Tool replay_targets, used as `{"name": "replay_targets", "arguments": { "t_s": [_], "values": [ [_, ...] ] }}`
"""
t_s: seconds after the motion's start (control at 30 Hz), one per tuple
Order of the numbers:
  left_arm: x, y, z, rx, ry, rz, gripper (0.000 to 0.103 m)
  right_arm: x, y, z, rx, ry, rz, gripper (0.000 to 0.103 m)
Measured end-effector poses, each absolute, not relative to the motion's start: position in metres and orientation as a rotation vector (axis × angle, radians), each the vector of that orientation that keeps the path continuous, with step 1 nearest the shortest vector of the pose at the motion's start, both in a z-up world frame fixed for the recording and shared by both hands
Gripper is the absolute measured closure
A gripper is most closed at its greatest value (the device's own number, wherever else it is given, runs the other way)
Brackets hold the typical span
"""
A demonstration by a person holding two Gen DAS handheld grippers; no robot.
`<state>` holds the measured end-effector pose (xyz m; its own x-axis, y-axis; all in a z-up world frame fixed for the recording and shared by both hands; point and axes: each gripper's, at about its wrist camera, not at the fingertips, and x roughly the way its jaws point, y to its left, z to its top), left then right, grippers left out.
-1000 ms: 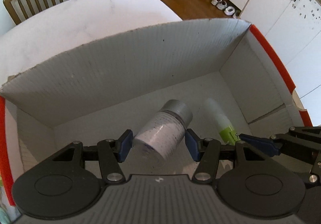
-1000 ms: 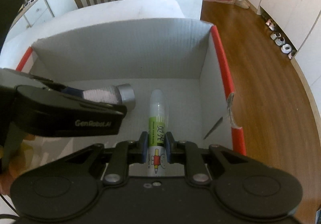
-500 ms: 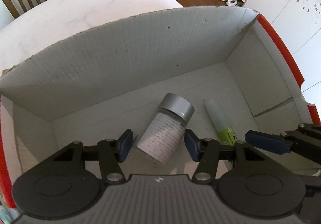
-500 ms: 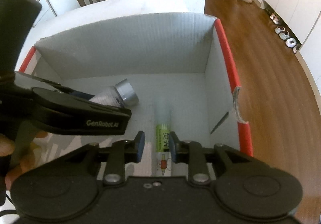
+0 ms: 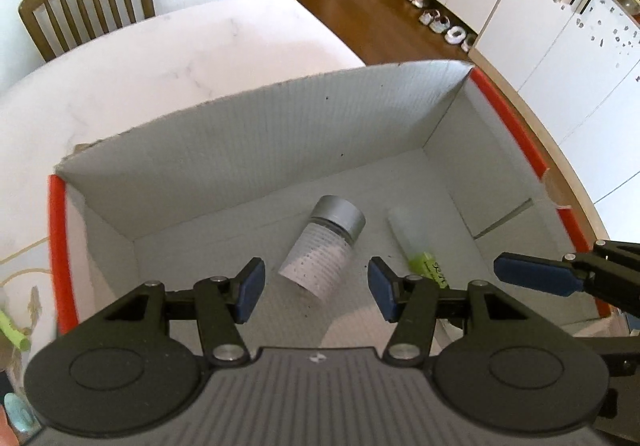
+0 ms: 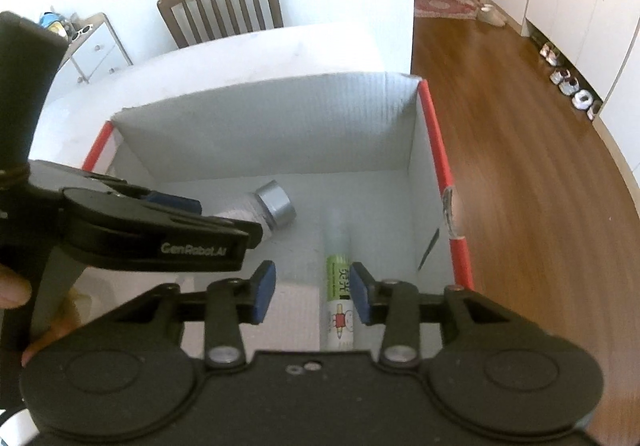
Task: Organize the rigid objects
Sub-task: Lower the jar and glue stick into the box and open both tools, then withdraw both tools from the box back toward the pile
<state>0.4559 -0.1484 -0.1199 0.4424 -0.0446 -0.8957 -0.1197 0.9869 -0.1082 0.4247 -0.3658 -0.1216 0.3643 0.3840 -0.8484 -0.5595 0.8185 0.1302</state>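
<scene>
The landmark is the white cardboard box (image 5: 280, 142) with red-edged side walls, standing on the white worktop (image 5: 160, 58).

Left gripper (image 5: 316, 288): it hangs above the near-left part of the box. Its blue fingers (image 5: 250, 288) stand about half open and grip nothing. The jar (image 5: 324, 242), with a grey lid and a white dotted label, lies on its side on the box floor. Seen from the left wrist, it lies between and ahead of the two fingers, clear of both, its lid pointing toward the far wall of the box.

Right gripper (image 6: 312, 294): it hangs above the near-right part of the box, and its fingers (image 6: 264, 292) are opening. The glue stick (image 6: 339, 286), with a green and white label, lies flat on the box floor just right of the jar, lengthwise toward the far wall. From the right wrist, it lies between the fingers, close to the right-hand one. No pad presses on it.
</scene>
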Motion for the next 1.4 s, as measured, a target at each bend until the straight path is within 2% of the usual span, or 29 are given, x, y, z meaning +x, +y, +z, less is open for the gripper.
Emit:
{"name": "replay_targets", "arguments": {
  "t_s": [0.17,0.43,0.7,0.77,1.07,1.17,1.3,1.4],
  "values": [
    [0.439,-0.149,-0.102,-0.158,1.063,0.055,0.046,0.413,-0.368,-0.109,-0.200,0.990,0.619,0.059],
    [0.405,-0.155,-0.071,-0.154,0.978,0.043,0.046,0.391,-0.375,-0.089,-0.180,0.930,0.642,0.043],
    [0.363,-0.154,-0.045,-0.150,0.874,0.043,0.046,0.368,-0.376,-0.074,-0.149,0.887,0.662,0.035],
    [0.354,-0.152,-0.039,-0.152,0.851,0.041,0.035,0.362,-0.376,-0.071,-0.136,0.883,0.667,0.034],
    [0.305,-0.134,-0.017,-0.130,0.741,0.021,0.034,0.326,-0.366,-0.056,-0.113,0.824,0.666,0.023],
    [0.286,-0.125,-0.011,-0.124,0.709,0.017,0.028,0.309,-0.358,-0.052,-0.116,0.792,0.670,0.019],
    [0.260,-0.109,-0.006,-0.122,0.677,0.010,0.026,0.287,-0.344,-0.047,-0.112,0.759,0.680,0.015],
    [0.242,-0.094,-0.004,-0.135,0.657,0.013,0.021,0.271,-0.331,-0.046,-0.107,0.739,0.685,0.009]
  ]
}}
